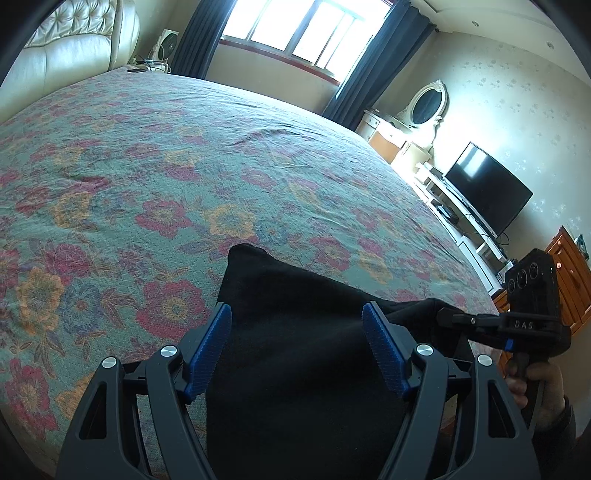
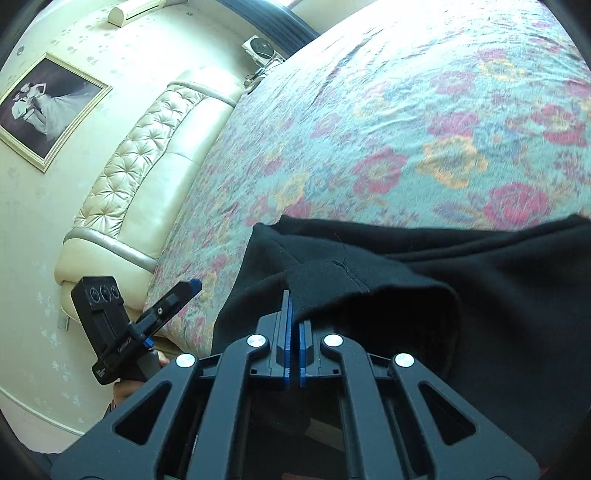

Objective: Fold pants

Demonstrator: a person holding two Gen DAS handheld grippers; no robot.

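Blue-padded fingers (image 1: 212, 347) of the left gripper (image 1: 295, 347) fill the lower part of the left wrist view. They stand wide apart, one on each side of the black pants (image 1: 295, 369), and the pads do not press the cloth. The pants lie on the flowered bedspread (image 1: 147, 166) at the lower middle of the frame, with one corner pointing up toward the centre. At the upper left is a cream tufted headboard (image 1: 74, 48). A window (image 1: 306, 29) with dark curtains is at the top middle. A dressing table with an oval mirror (image 1: 426, 101) and a black television (image 1: 487, 190) are along the wall on the right. At the lower right edge, the right gripper (image 1: 448, 317) reaches in from the side, and the hand (image 1: 535, 380) below holds its grip.

In the right wrist view, a framed photograph (image 2: 48, 107) hangs at the upper left, and the headboard (image 2: 147, 177) is beside it. At the lower left the left gripper (image 2: 190, 286) is seen from the side. In the lower middle the right gripper (image 2: 293, 310) has its fingers together, clamped on a fold of the pants (image 2: 480, 295). The pinched cloth rises to the tips like a small tent. The rest of the pants spreads to the right edge of the frame.
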